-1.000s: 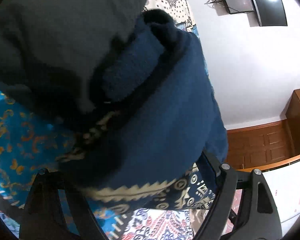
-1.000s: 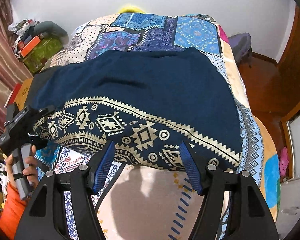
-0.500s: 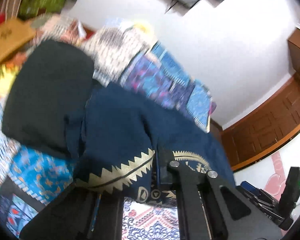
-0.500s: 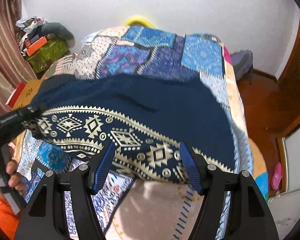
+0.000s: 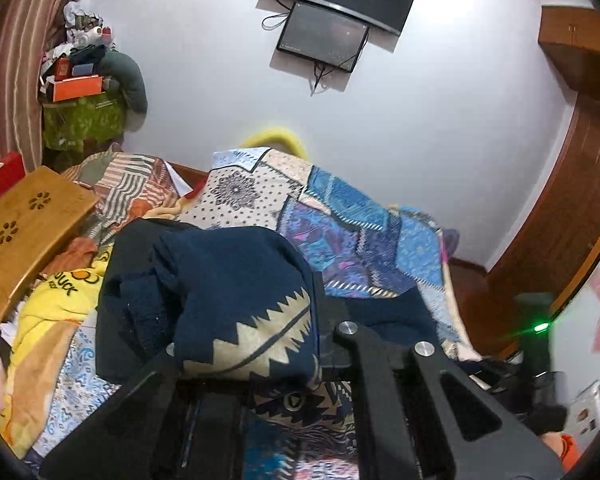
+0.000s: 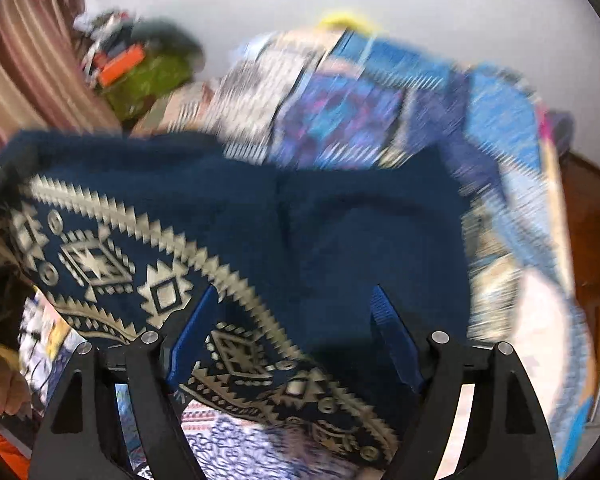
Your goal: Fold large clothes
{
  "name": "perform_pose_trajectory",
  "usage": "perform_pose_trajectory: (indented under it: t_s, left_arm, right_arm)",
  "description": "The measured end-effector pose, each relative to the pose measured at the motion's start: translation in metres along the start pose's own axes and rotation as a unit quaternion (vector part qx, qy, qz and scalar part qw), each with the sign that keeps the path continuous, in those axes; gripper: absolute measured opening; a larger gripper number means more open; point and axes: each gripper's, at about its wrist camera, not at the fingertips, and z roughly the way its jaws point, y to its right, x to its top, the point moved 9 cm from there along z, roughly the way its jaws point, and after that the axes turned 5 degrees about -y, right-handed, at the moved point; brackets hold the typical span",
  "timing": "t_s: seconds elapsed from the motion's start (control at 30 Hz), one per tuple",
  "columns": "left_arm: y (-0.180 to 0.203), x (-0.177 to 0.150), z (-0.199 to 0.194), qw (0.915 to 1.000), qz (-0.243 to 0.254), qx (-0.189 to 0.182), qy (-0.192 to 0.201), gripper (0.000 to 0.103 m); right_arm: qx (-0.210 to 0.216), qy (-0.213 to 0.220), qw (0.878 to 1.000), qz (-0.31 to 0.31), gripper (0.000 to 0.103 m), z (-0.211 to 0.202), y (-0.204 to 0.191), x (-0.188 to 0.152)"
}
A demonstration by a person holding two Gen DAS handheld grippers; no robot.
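Patchwork bedspread (image 5: 364,216) in blues, purples and cream covers the bed and fills the middle of both views, running back to a white wall (image 5: 440,128). On that wall hang two dark screens (image 5: 332,12), one partly over the other, with a cable dangling below. Navy garment (image 6: 340,216) with a cream geometric border lies spread across the near part of the bed in the right wrist view, its patterned band toward the camera; this view is smeared by motion blur. In the left wrist view a bunched fold of the same cloth (image 5: 236,300) rises just ahead of the camera, showing a cream zigzag edge. Wooden bench (image 5: 24,228) with flower-shaped cutouts stands at the left of the bed, beside a striped curtain (image 5: 16,60) and a pile of boxes and clothes on a green-draped stand (image 5: 84,92). Yellow cloth (image 5: 56,300) with dark lettering lies between the bench and the navy fold.

Left tool (image 5: 260,356) is clamped on the bunched navy fold, which sits pinched between its dark fingers. Right tool (image 6: 296,324) has its blue-padded fingers (image 6: 392,336) spread apart, with the patterned band lying between and under them, not gripped. A hand (image 6: 0,380) shows at the lower left edge of the right wrist view.
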Motion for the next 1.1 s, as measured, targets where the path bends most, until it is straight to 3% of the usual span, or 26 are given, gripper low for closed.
perform_pose_trajectory:
  t_s: [0.07, 0.2, 0.3, 0.37, 0.43, 0.57, 0.7, 0.83, 0.93, 1.0, 1.1]
  left_arm:
    - [-0.001, -0.004, 0.007, 1.0000, 0.004, -0.002, -0.007, 0.007]
    - [0.008, -0.013, 0.022, 0.9993, 0.029, 0.004, -0.022, 0.007]
    - [0.025, -0.014, 0.028, 0.9982, 0.056, 0.005, -0.023, 0.007]
    - [0.045, -0.015, 0.031, 0.9965, 0.079, -0.008, -0.025, 0.007]
    - [0.074, -0.019, 0.035, 0.9927, 0.117, -0.018, -0.024, 0.007]
    - [0.137, -0.046, 0.047, 0.9786, 0.194, -0.055, -0.043, 0.007]
    - [0.184, -0.104, 0.073, 0.9555, 0.238, -0.121, -0.126, 0.008]
    - [0.184, -0.172, 0.110, 0.9324, 0.246, -0.125, -0.233, 0.009]
    - [0.169, -0.193, 0.123, 0.9281, 0.226, -0.125, -0.268, 0.010]
    - [0.166, -0.188, 0.116, 0.9310, 0.225, -0.126, -0.258, 0.011]
    - [0.163, -0.181, 0.104, 0.9289, 0.242, -0.116, -0.255, 0.017]
  right_arm:
    - [0.020, -0.033, 0.999, -0.006, 0.076, 0.030, -0.012, -0.010]
    - [0.061, -0.068, 0.995, 0.030, 0.076, 0.054, -0.012, -0.017]
    - [0.100, -0.092, 0.988, 0.066, 0.076, 0.051, -0.001, -0.019]
    - [0.107, -0.078, 0.987, 0.090, 0.076, 0.033, 0.012, -0.022]
    - [0.096, -0.055, 0.989, 0.099, 0.076, 0.013, 0.027, -0.026]
    - [0.001, 0.011, 0.996, 0.092, 0.076, -0.040, 0.070, -0.038]
    - [-0.066, 0.041, 0.993, 0.094, 0.076, -0.080, 0.108, -0.063]
    - [-0.084, 0.042, 0.988, 0.120, 0.076, -0.101, 0.133, -0.087]
    - [-0.089, 0.041, 0.987, 0.129, 0.076, -0.108, 0.138, -0.098]
    - [-0.086, 0.043, 0.987, 0.130, 0.076, -0.114, 0.138, -0.105]
    - [-0.080, 0.048, 0.988, 0.124, 0.076, -0.115, 0.130, -0.101]
